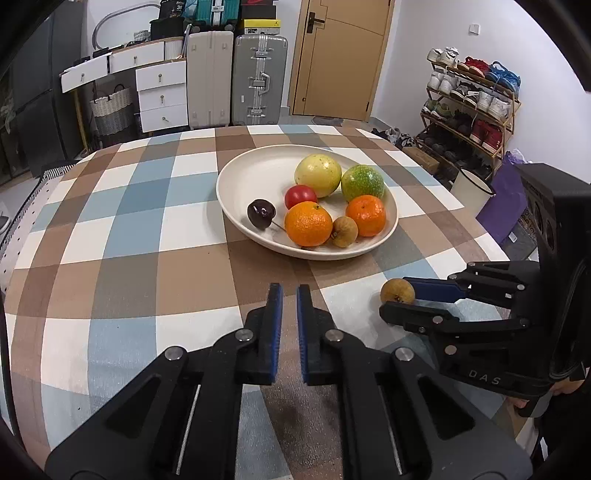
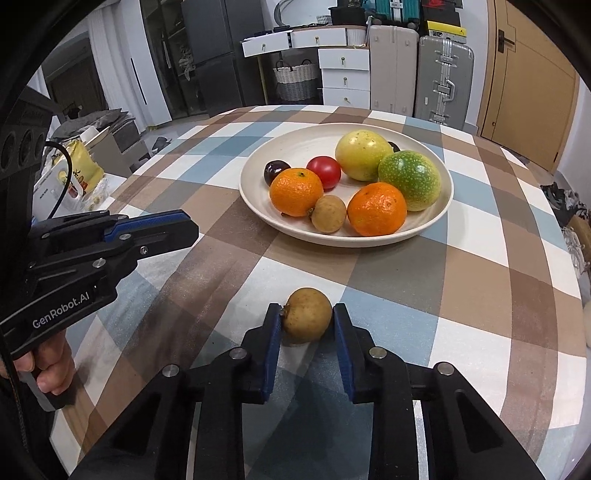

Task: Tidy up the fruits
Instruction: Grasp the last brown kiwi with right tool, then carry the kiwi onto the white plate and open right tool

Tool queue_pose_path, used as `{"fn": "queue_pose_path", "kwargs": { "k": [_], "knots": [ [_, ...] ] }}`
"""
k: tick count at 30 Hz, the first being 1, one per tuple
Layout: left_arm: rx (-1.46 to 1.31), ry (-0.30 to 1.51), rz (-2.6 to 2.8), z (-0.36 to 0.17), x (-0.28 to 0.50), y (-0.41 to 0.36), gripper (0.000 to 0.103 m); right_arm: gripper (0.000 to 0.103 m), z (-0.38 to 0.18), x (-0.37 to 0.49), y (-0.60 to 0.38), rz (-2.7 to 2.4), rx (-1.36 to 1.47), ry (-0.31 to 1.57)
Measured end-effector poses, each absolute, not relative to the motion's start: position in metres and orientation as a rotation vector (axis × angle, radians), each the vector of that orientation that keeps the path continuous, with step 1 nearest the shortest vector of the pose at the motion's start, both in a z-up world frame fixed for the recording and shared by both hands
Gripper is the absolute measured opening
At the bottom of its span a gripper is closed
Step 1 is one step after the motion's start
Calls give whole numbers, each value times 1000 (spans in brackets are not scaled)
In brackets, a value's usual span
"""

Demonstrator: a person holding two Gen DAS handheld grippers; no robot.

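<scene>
My left gripper [image 2: 190, 227] reads "GenRobot.AI" in white along its black body; my right gripper [image 1: 397, 299] shows "DAS" on its body; a stacked box [image 1: 177, 7] reads "36"

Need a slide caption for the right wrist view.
Right gripper shut on a longan on the checked tablecloth, near the fruit plate.

One cream plate [image 2: 258, 206] on one checked tablecloth [image 2: 480, 280]. Fruit on the plate: two oranges [image 2: 296, 192], one red tomato [image 2: 324, 172], one yellow fruit [image 2: 362, 155], one green speckled fruit [image 2: 410, 180], one brown longan [image 2: 328, 213], and two dark cherries [image 2: 272, 170], one half hidden. Off the plate: one second longan [image 2: 308, 314]. Two grippers [image 2: 306, 321].
</scene>
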State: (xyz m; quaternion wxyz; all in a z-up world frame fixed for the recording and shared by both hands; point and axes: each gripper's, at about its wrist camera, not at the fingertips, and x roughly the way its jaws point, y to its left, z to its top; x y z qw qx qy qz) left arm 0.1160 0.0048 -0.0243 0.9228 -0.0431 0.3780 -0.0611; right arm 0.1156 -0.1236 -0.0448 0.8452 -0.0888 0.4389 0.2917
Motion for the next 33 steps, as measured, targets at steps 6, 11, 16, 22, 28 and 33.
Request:
{"fn": "queue_pose_path", "kwargs": {
  "k": [6, 11, 16, 22, 28, 33],
  "knots": [
    [-99, 771, -119, -23, 122, 9, 5, 28, -37, 120, -130, 603, -160, 894],
    [-101, 755, -116, -17, 130, 10, 5, 28, -23, 129, -135, 587, -137, 854],
    [-101, 732, -114, -9, 139, 11, 5, 28, -10, 140, -141, 578, -100, 815],
    [-101, 711, -115, -2, 153, 11, 5, 28, 0, 153, -141, 569, -64, 784],
    [-89, 701, -113, 0, 171, 7, 5, 28, 1, 166, -135, 570, -34, 766],
    [-86, 701, -101, -4, 186, 7, 5, 28, 0, 178, -131, 574, -7, 769]
  ]
}}
